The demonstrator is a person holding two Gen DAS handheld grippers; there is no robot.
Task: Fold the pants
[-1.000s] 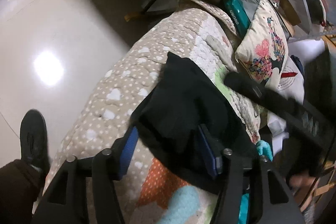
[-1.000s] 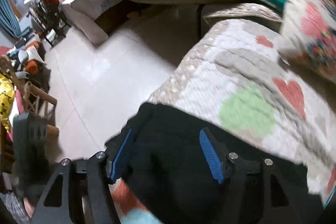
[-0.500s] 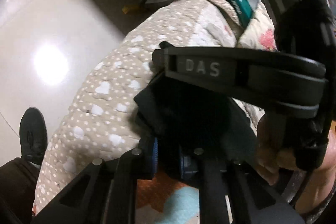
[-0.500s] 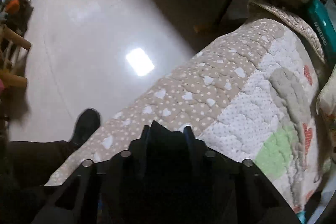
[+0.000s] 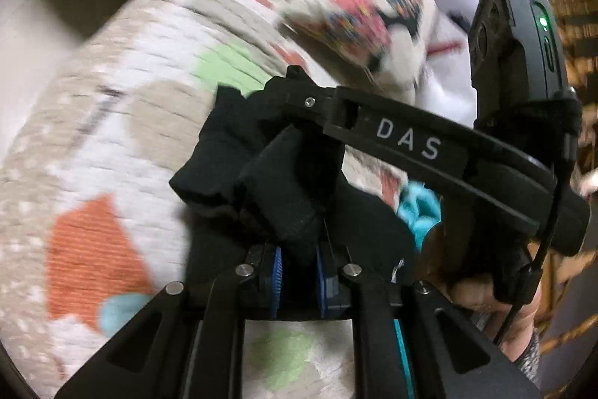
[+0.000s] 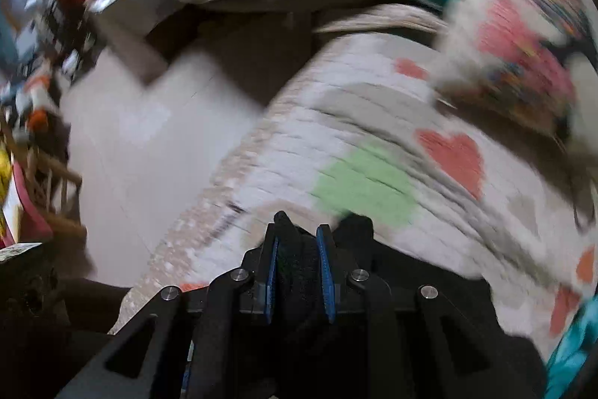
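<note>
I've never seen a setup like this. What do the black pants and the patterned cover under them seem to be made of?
The black pants look like soft matte knit, perhaps fleece: they bunch thickly with no sheen. The cover looks like quilted cotton, stitched in ridged rows with printed hearts, though motion blur leaves that open.

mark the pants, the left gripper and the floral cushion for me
black pants [image 5: 295,182]: left wrist view, bunched fold above the pads.
left gripper [image 5: 298,266]: left wrist view, between the blue pads.
floral cushion [image 5: 358,14]: left wrist view, printed face.
</note>
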